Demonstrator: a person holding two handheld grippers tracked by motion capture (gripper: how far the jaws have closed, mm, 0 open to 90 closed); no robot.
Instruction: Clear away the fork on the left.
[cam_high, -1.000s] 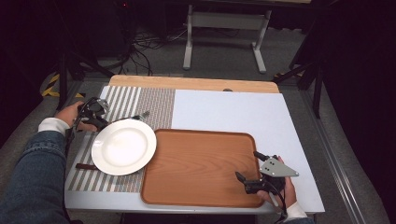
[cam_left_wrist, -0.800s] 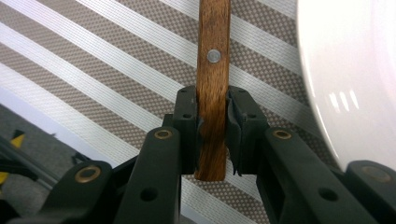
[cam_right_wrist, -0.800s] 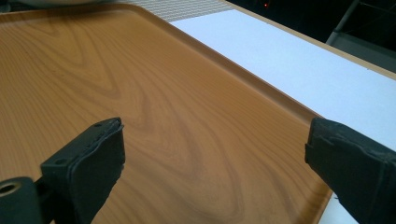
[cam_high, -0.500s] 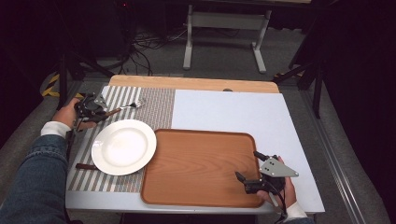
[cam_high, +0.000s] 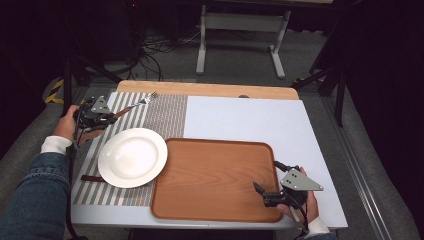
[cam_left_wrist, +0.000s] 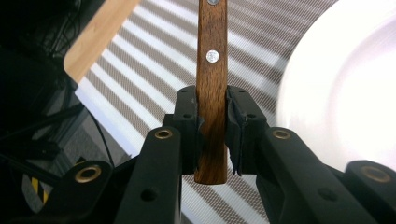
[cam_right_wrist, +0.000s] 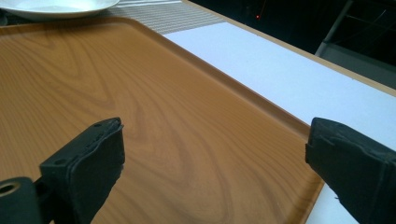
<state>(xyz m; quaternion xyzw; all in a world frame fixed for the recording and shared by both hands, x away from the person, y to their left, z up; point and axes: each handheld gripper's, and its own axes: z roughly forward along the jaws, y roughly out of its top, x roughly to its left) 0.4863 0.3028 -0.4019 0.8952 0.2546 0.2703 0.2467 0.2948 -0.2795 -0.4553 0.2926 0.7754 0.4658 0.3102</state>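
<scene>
Fork (cam_high: 135, 105) clamped by its wooden handle in the left gripper (cam_high: 100, 116), out at ten o'clock of the white plate (cam_high: 132, 157), over the striped placemat (cam_high: 170, 115). Right gripper (cam_high: 267, 192) spread wide, nothing between its jaws, over the wooden tray (cam_high: 210, 175)'s four o'clock corner.

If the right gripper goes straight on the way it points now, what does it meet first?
Probably the bare tray: the open right gripper looks low across it toward the plate at its far end. How high it rides above the tray is unclear.
</scene>
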